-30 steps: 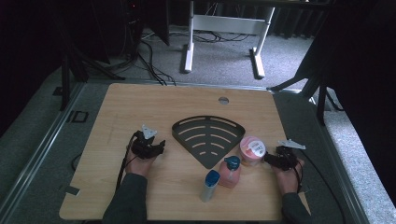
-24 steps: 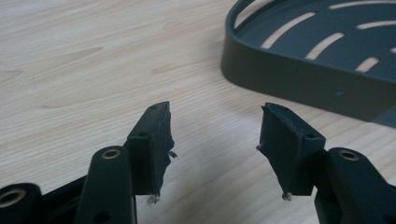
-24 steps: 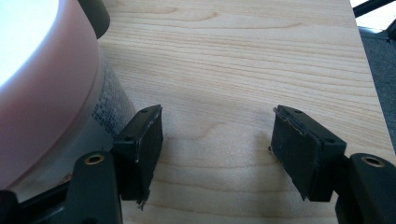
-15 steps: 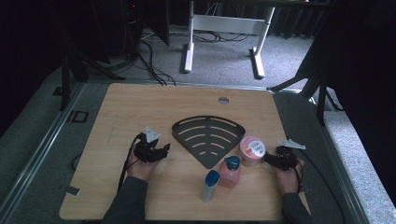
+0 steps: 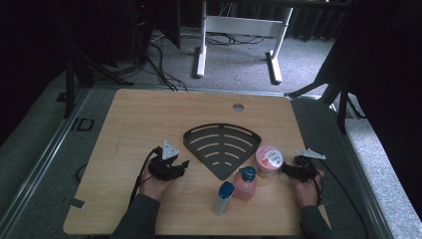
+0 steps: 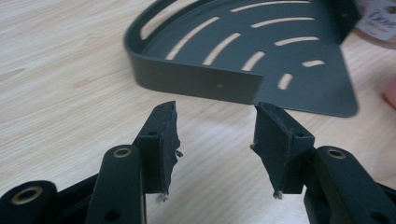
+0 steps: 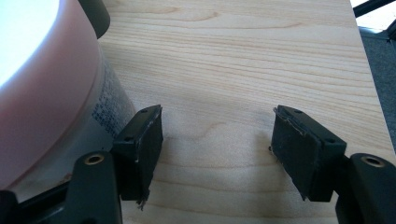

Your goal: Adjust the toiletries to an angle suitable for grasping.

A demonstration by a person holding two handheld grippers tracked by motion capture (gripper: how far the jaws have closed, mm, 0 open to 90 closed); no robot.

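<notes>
On table (image 5: 134, 124), dark slotted tray (image 5: 221, 147).

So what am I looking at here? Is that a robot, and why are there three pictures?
No robot: a person sits at a wooden table holding a hand tool with two black jaws in each hand. The left gripper and right gripper both stand open, holding nothing. The high view comes from a camera above the table. The other two come from small cameras riding on each tool, looking along its jaws. On the table lie a dark slotted corner shelf, a pink tub, a pink bottle with a blue cap and a slim bottle with a blue cap. The left tool points at the shelf; the right sits beside the tub.
</notes>
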